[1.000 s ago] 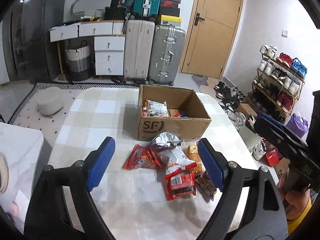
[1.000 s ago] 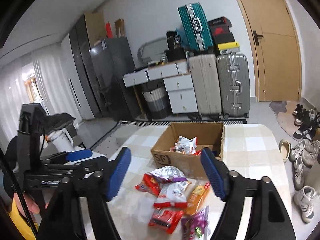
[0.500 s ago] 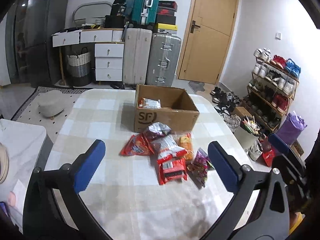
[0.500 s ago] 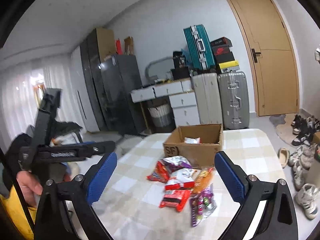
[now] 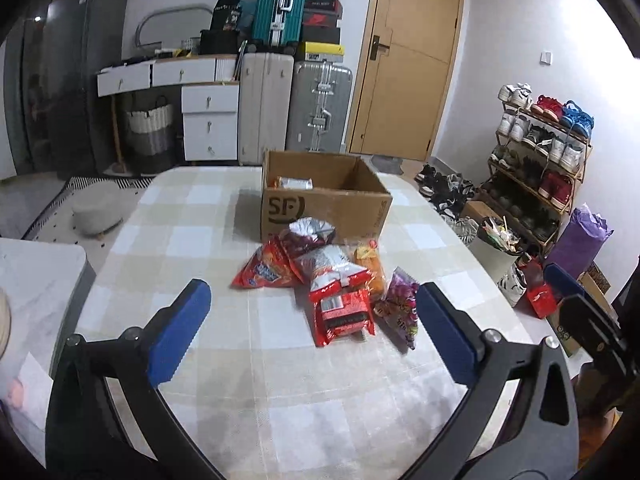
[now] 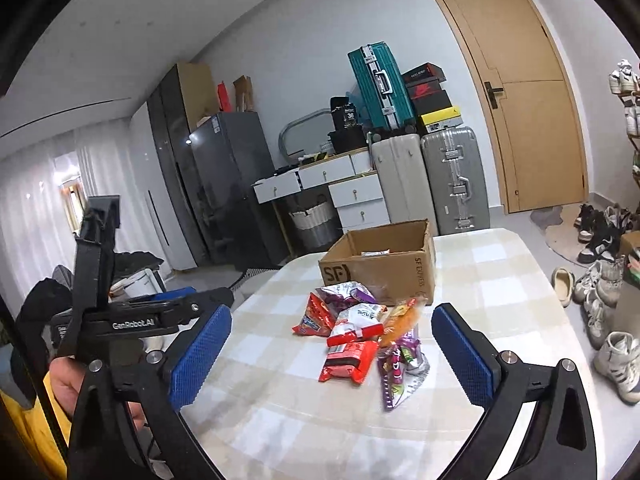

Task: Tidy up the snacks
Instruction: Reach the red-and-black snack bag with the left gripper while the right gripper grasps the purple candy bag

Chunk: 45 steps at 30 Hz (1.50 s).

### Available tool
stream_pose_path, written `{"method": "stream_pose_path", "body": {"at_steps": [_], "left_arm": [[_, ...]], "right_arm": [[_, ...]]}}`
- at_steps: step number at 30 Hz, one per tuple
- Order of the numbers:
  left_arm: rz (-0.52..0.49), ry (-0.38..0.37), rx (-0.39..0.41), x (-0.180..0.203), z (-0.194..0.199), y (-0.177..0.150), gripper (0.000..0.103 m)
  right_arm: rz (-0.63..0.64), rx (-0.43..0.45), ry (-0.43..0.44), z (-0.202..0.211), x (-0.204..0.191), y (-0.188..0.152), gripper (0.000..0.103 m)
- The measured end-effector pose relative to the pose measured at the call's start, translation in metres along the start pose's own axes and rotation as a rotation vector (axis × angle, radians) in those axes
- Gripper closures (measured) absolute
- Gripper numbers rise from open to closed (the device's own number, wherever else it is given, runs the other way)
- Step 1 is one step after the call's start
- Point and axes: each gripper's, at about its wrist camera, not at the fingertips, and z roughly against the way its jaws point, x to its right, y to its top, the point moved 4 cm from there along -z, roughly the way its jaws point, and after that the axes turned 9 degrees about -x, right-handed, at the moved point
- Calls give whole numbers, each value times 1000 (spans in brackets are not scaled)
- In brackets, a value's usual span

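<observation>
Left tool (image 5: 308, 322) and right tool (image 6: 330, 354): blue pads spread wide, nothing between them, above checked table (image 5: 192, 236). Snack packets (image 5: 332, 280) heaped at frame centre, touching open cardboard box (image 5: 324, 208) just behind; one packet inside. Suitcases (image 5: 296, 100), drawers, door (image 5: 408, 60) along rear wall; shoe rack (image 5: 540, 152) at right.

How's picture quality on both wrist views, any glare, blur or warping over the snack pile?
Left wrist: snack pile sharp and evenly lit, soft shadow left of the cardboard box, fisheye bending the door. Right wrist: bright window glare at far left, strong edge warping, pile slightly soft but readable.
</observation>
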Motion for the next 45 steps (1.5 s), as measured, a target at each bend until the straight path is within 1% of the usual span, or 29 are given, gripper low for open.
{"method": "stream_pose_path", "body": {"at_steps": [3, 6, 9, 12, 19, 24, 25, 28, 31, 33, 34, 35, 36, 37, 38, 39, 40, 43, 45], "left_arm": [[5, -13, -31, -4, -18, -4, 1], [5, -16, -67, -5, -39, -10, 1], [11, -20, -94, -7, -59, -15, 1], [23, -25, -119, -12, -78, -20, 1], [40, -41, -171, -17, -123, -27, 1], [37, -41, -205, -17, -147, -30, 1], [39, -42, -210, -18, -150, -30, 1], [44, -38, -226, -20, -161, -32, 1], [48, -36, -241, -21, -173, -33, 1], [46, -33, -250, -21, -178, -34, 1], [45, -33, -253, -21, -180, -34, 1], [45, -33, -256, -20, -183, -35, 1], [45, -31, -261, -21, -184, -35, 1], [46, -30, -265, -21, -187, -35, 1], [47, -30, -267, -22, -188, -35, 1], [47, -29, -270, -22, -190, -35, 1], [48, -25, -273, -22, -192, -34, 1], [54, -21, -280, -25, -193, -35, 1], [56, -15, -285, -25, -194, -36, 1]], "right_arm": [[-6, -4, 0, -8, 4, -4, 1], [-3, -41, -36, -23, 10, -8, 1], [-16, -90, -42, -41, 18, -15, 1], [-32, -142, -23, -56, 24, -20, 1], [-38, -243, -75, -96, 42, -34, 1], [-53, -298, -88, -118, 59, -36, 1], [-55, -319, -92, -127, 63, -36, 1], [-65, -358, -90, -144, 72, -36, 5], [-115, -419, -55, -163, 84, -41, 6], [-117, -447, -57, -175, 88, -45, 16], [-111, -459, -63, -179, 90, -46, 28], [-114, -473, -69, -185, 92, -47, 30], [-120, -482, -68, -188, 94, -49, 30], [-135, -502, -69, -194, 97, -53, 35], [-142, -509, -69, -196, 99, -54, 42], [-151, -514, -67, -198, 101, -56, 46], [-159, -512, -65, -198, 103, -58, 53], [-221, -485, -12, -196, 113, -61, 57], [-242, -469, -3, -194, 116, -61, 58]]}}
